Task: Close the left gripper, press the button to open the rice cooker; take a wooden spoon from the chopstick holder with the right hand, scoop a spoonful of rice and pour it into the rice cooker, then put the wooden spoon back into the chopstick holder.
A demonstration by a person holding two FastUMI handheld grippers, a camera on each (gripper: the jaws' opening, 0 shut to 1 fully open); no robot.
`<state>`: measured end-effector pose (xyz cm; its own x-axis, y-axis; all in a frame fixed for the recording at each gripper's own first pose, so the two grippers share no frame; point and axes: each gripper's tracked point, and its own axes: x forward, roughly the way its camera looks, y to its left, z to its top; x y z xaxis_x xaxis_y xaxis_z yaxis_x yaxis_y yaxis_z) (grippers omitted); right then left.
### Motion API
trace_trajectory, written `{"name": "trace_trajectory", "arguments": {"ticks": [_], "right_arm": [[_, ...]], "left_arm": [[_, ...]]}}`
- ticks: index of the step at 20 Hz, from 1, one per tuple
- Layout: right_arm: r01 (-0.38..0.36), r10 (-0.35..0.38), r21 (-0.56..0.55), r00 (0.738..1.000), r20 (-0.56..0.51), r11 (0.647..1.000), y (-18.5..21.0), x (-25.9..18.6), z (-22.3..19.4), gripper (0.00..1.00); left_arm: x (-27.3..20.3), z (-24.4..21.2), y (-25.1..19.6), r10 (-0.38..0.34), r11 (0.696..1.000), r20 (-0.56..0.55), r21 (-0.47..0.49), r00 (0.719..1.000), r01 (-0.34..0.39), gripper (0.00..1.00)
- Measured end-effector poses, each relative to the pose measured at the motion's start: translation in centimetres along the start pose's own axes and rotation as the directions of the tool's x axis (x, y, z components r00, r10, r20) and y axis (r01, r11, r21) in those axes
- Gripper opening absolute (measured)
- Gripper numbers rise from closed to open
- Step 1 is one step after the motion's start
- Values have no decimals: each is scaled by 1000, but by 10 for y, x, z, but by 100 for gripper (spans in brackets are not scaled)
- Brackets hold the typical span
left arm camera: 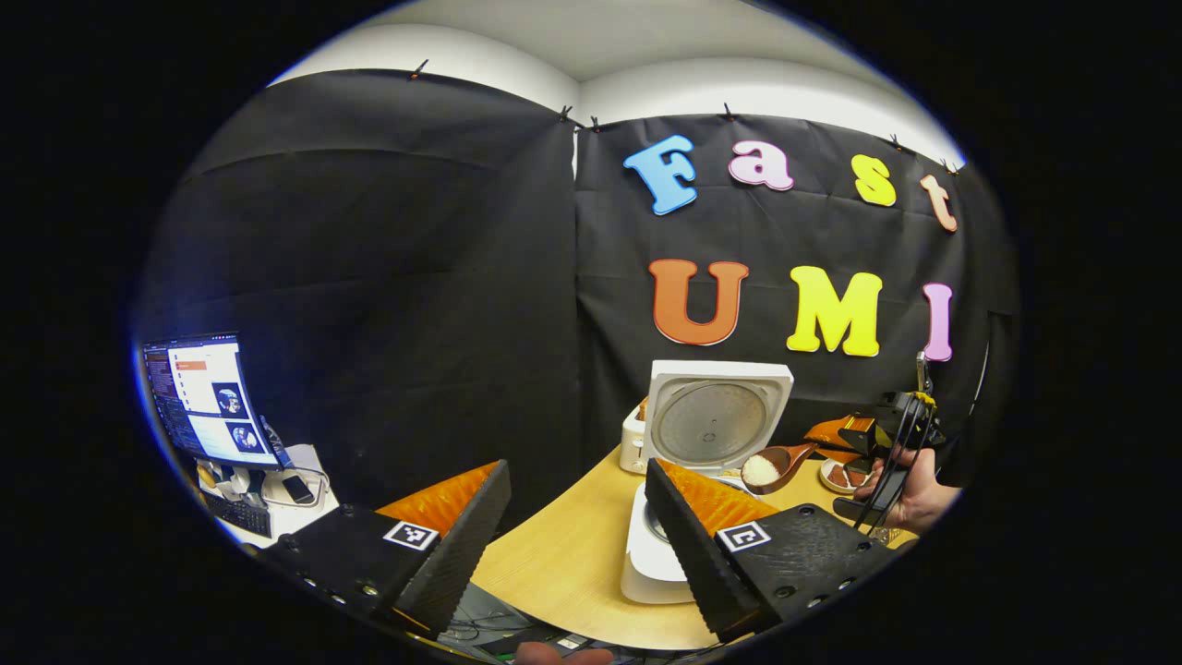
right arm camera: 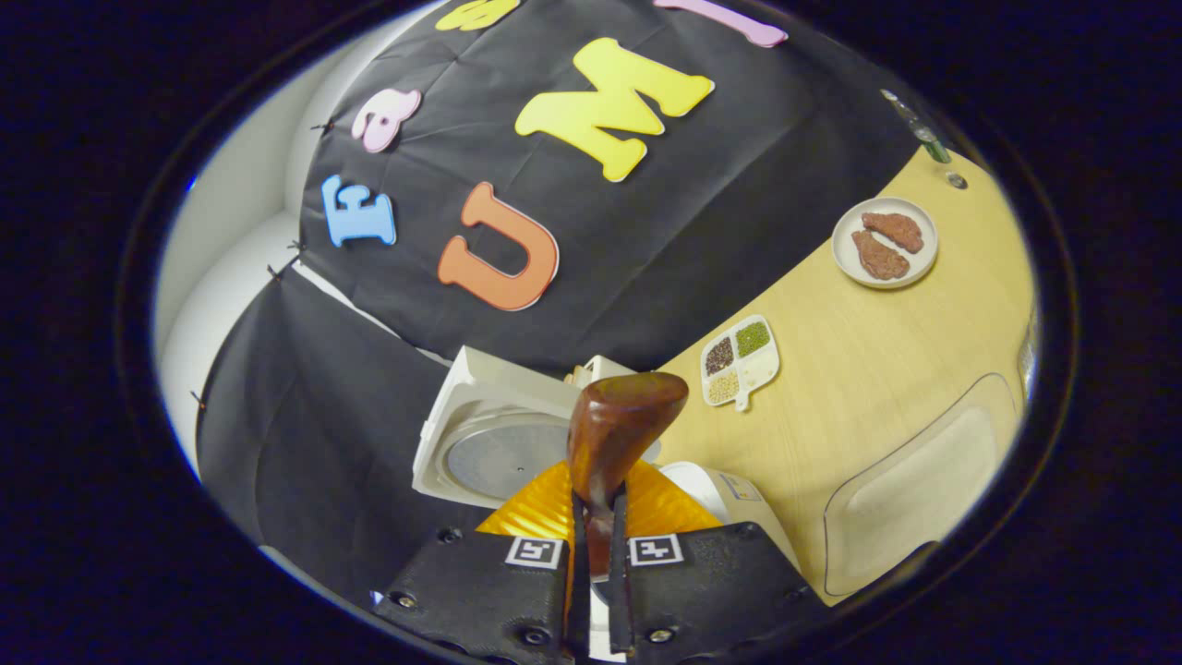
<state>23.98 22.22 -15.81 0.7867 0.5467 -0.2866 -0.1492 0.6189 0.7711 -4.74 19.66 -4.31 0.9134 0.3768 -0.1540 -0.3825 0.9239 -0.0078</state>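
Hand (left arm camera: 910, 494) tilts the right gripper (right arm camera: 596, 554), clamped on the wooden spoon (right arm camera: 614, 434) of rice (left arm camera: 760, 469), seemingly above the open rice cooker (left arm camera: 711, 420). Left gripper (left arm camera: 577, 526) fingers apart over the wooden table (left arm camera: 563, 559).

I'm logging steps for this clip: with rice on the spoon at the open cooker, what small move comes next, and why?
Probably tip the brown wooden spoon so its white rice falls into the white rice cooker. The lid stands open, the right gripper is shut on the handle, and the loaded bowl hangs by the opening.
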Motion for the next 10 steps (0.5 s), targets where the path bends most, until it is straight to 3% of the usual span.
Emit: {"name": "trace_trajectory", "arguments": {"ticks": [5,10], "right_arm": [[60,-63,-142,998,-16,988,-2,23,-22,13],[119,-131,-304,991,-20,945,-5,34,-34,13]], "left_arm": [[0,-8,33,54,998,-20,-9,998,-54,94],[5,-17,49,72,997,-44,-39,996,-74,94]]}}
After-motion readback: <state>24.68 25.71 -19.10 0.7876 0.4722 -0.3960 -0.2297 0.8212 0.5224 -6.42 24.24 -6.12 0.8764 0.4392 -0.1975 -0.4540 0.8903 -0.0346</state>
